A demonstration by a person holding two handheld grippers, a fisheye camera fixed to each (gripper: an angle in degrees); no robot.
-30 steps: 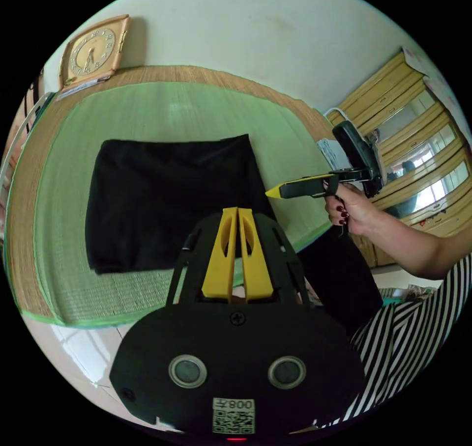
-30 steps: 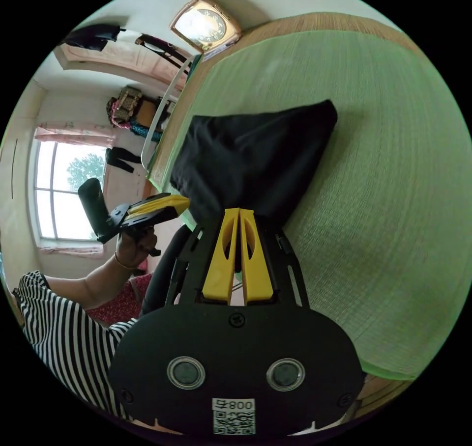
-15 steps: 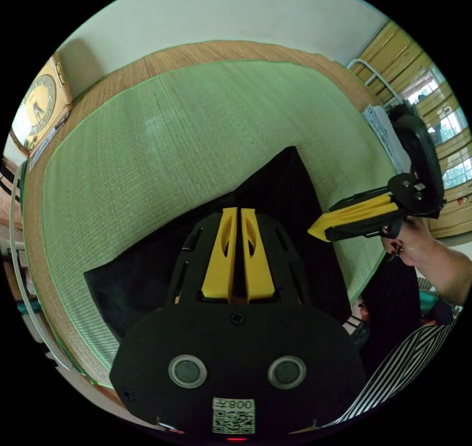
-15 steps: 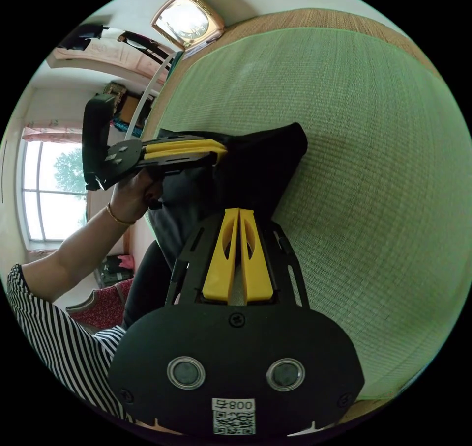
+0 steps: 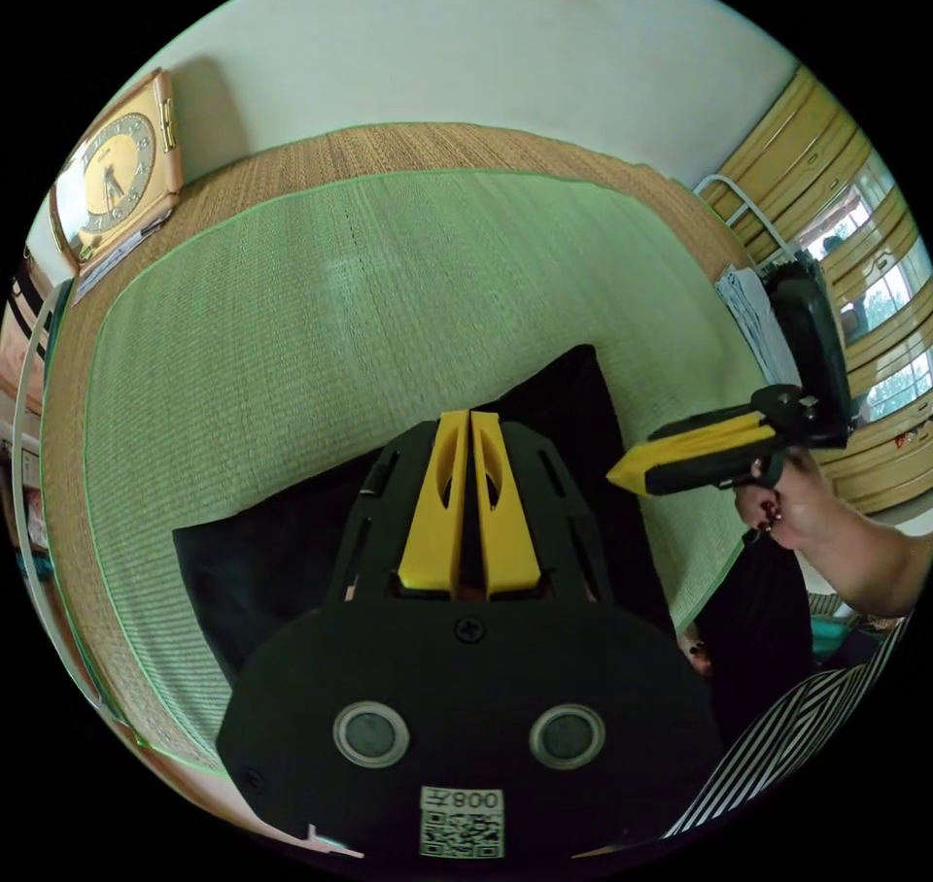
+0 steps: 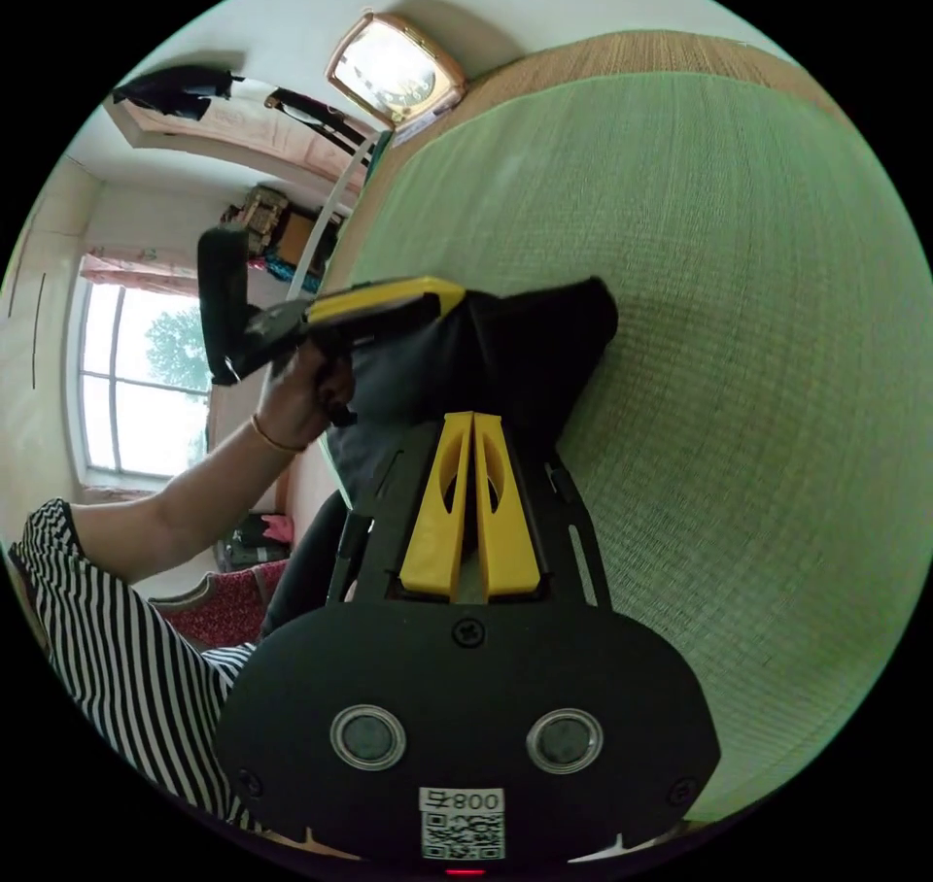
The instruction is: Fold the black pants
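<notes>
**Both claws closed over the folded black pants**

The left claw (image 5: 470, 414) has its two yellow jaws pressed together with nothing between them, poised above the black pants (image 5: 282, 552). The right claw (image 6: 472, 416) is likewise drawn together and empty, its tips over the same dark cloth (image 6: 525, 338).

The black pants lie folded into a compact bundle on a green woven mat (image 5: 321, 319), near the mat's edge closest to the person. In the left gripper view the right claw (image 5: 622, 474) is seen from the side, just beside the bundle's edge, its jaws closed, gripped by a hand (image 5: 787, 513). In the right gripper view the left claw (image 6: 452, 291) reaches in over the pants, jaws together, with a hand (image 6: 301, 401) wearing a thin bangle on the handle.

The green mat rests on a brown woven mat (image 5: 408, 149) beneath it. A square clock (image 5: 112, 183) with a gold frame leans against the pale wall (image 5: 466, 47) at the far corner. A striped sleeve (image 6: 117, 629) shows, a window (image 6: 136, 387) lets in daylight beyond the arm, and wooden cabinets (image 5: 826, 173) stand at the other side.
</notes>
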